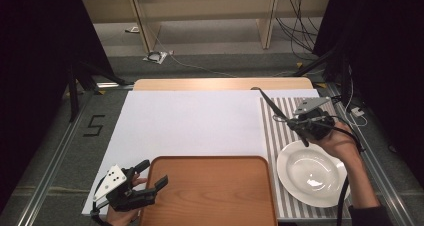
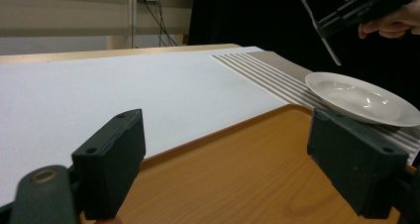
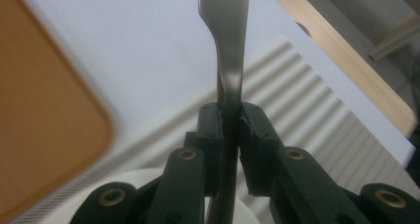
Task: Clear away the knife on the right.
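The surface [image 1: 190, 121] wears a smooth white sheet. At its near edge lies a rounded wooden tray [image 1: 210, 191], and a ribbed, striped mat [image 1: 280, 136] lines its right edge. On the mat's near end rests a glossy white plate [image 1: 312, 172]. The left claw [image 1: 150, 178] sits low at the near left corner, jaws wide over the tray's left rim. The right claw [image 1: 300, 128], raised above the plate's far rim, clamps a slim metal utensil [image 1: 272, 106] pointing up and away.

Orange-brown wooden tray [image 1: 210, 191]; glossy white plate [image 1: 311, 172]; grey-and-white striped mat [image 1: 285, 131]; plain white table cover [image 1: 190, 121]; black grippers.
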### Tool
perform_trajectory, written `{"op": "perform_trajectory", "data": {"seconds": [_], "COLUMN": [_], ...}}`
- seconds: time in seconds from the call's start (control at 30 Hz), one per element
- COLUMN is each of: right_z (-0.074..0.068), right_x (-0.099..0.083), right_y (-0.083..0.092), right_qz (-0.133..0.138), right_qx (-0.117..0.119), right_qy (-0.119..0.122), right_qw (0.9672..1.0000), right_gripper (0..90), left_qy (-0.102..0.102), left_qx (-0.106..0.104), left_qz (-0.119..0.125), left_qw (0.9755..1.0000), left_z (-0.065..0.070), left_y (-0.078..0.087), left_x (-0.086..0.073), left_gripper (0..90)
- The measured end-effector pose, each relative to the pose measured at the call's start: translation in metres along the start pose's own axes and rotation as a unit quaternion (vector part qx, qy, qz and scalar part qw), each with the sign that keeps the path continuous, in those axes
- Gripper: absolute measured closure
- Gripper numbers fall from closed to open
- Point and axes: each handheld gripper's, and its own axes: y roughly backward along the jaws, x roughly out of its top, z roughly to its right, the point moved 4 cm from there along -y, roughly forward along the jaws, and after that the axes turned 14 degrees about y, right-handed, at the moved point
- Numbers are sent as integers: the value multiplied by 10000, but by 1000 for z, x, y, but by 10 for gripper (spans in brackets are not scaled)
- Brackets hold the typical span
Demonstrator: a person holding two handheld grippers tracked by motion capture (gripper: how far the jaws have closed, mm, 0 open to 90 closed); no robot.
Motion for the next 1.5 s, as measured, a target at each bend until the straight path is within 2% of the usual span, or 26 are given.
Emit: {"op": "perform_trajectory", "data": {"seconds": [0.1, 0.17, 0.27, 0.43, 0.63, 0.9, 1.07, 1.17, 1.27, 1.33, 1.43, 1.5], "right_z": [-19, -30, -46, -65, -86, -107, -123, -135, -146, -153, -165, -171], "right_x": [11, 19, 28, 36, 40, 41, 42, 42, 42, 40, 38, 36], "right_y": [3, 4, 3, 0, 9, 15, 15, 14, 12, 11, 6, 3], "right_qz": [334, 424, 350, 416, 502, 767, 724, 627, 590, 629, 474, 441], "right_qx": [282, 426, 440, 718, 954, 1355, 1571, 1586, 1717, 1890, 1960, 2074], "right_qy": [-6, 54, 345, 377, 163, -149, -286, -196, -203, -117, -29, -28], "right_qw": [9990, 9982, 9978, 9958, 9940, 9877, 9845, 9852, 9832, 9799, 9794, 9773], "right_gripper": [806, 806, 806, 806, 806, 806, 806, 806, 806, 806, 806, 806], "left_qy": [-12, -14, -7, -47, -47, -70, -84, -85, -89, -95, -98, -100], "left_qx": [-14, -17, -25, -43, -95, -78, -79, -76, -74, -68, -59, -60], "left_qz": [17, 19, 28, 37, 98, 116, 107, 113, 119, 121, 118, 116], "left_qw": [10000, 10000, 10000, 10000, 9999, 9999, 9999, 9999, 9999, 9999, 9999, 9999], "left_z": [1, 1, 0, 1, 3, 2, 2, 2, 2, 2, 2, 2], "left_y": [1, 1, 1, 2, 3, 4, 4, 5, 5, 5, 5, 5], "left_x": [0, 1, 1, 1, 3, 3, 3, 3, 4, 4, 4, 4], "left_gripper": [148, 148, 148, 148, 148, 149, 149, 148, 148, 149, 149, 149]}}
